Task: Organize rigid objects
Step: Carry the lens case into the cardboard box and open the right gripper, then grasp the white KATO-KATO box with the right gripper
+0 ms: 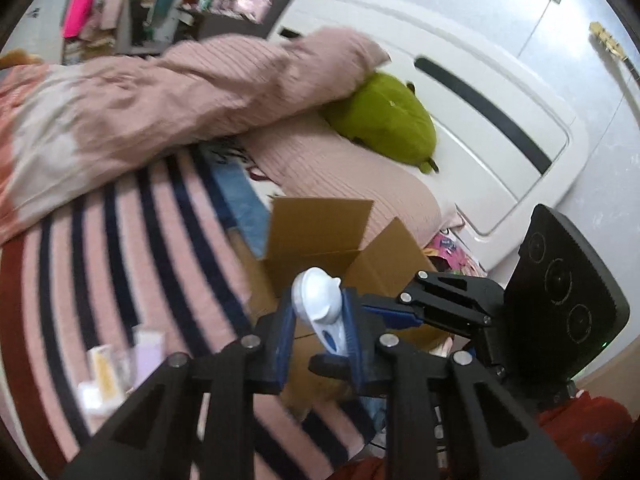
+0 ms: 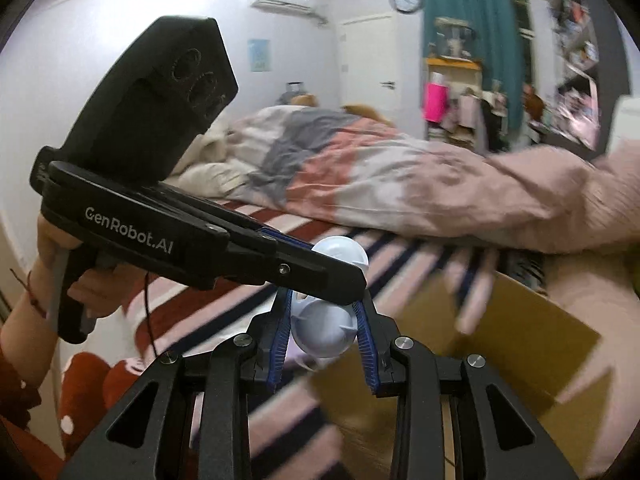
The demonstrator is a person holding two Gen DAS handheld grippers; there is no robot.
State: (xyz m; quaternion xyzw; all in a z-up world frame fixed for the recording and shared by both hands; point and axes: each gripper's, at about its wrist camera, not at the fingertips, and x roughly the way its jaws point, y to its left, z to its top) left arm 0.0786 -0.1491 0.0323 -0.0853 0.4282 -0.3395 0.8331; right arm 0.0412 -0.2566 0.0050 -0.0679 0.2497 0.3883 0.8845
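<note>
White plastic hooks pinched in both grippers above striped bedding, beside an open cardboard box.

Left wrist view: left gripper (image 1: 318,320) clamped tight on a white hook (image 1: 320,304), cardboard box (image 1: 332,240) just beyond, green plush (image 1: 384,120) against the headboard, small packets (image 1: 112,364) lower left. Right wrist view only: right gripper (image 2: 322,328) closed on a second white hook (image 2: 324,332), left hand (image 2: 80,276) wrapped round its handle, tool angled down across the frame; bedding (image 2: 360,172) heaped behind.

The cardboard box (image 1: 320,236) sits lower centre on the striped blanket (image 1: 132,240); behind it, upper left, lies the duvet (image 1: 160,92) (plush toy (image 1: 384,120) to its right).
</note>
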